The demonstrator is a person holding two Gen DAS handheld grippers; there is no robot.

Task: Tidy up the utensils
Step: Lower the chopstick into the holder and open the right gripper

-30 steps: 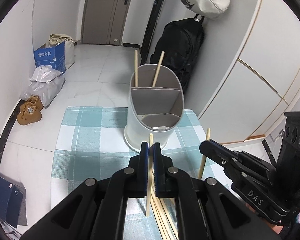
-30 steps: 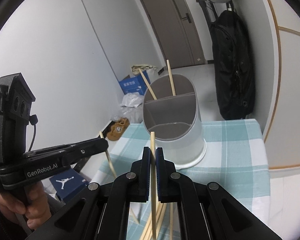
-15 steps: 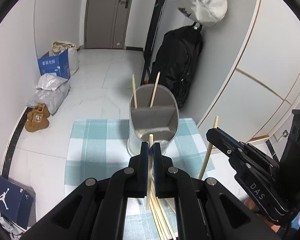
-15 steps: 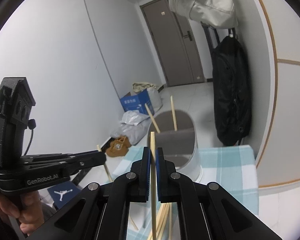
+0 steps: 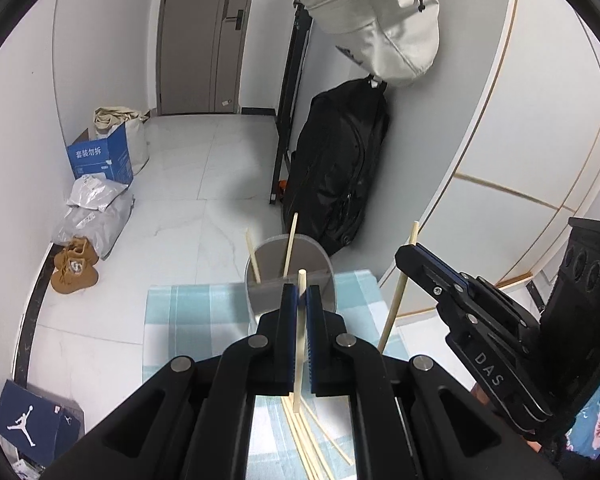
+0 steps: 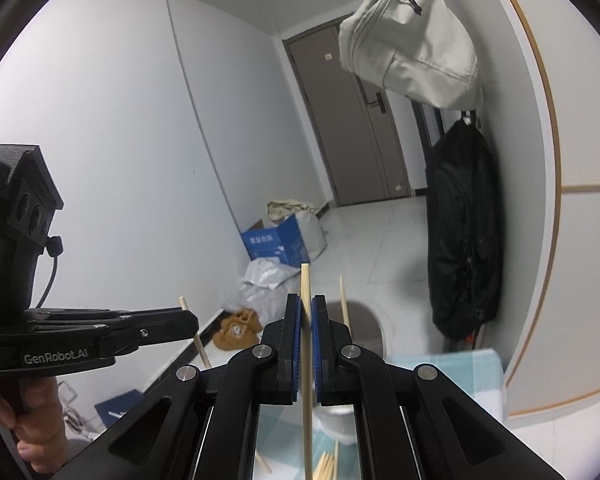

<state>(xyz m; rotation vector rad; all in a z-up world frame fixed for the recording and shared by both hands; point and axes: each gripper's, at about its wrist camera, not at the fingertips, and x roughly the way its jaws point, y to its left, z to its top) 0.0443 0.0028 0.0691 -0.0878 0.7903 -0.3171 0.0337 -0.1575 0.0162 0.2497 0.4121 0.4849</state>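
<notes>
My left gripper point(image 5: 298, 300) is shut on a wooden chopstick point(image 5: 299, 344), held upright above the table. My right gripper point(image 6: 307, 308) is shut on another chopstick point(image 6: 306, 360), also upright. Each gripper shows in the other's view, the right gripper point(image 5: 410, 250) at right and the left gripper point(image 6: 192, 322) at left, each with its stick. The grey-white utensil holder point(image 5: 288, 264) stands below and ahead on the checked cloth, with two chopsticks in its back compartment. It is partly hidden behind the fingers in the right wrist view point(image 6: 364, 320). Several loose chopsticks point(image 5: 312, 440) lie on the cloth beneath the grippers.
The small table has a teal checked cloth point(image 5: 192, 320). A black backpack point(image 5: 336, 164) and a pale bag point(image 5: 384, 28) hang at the right wall. Boxes, bags and brown shoes point(image 5: 74, 266) sit on the floor at left. White cabinet panels point(image 5: 520, 160) are close on the right.
Both grippers have risen well above the table with their chopsticks held. The holder now looks smaller and lower in both views.
</notes>
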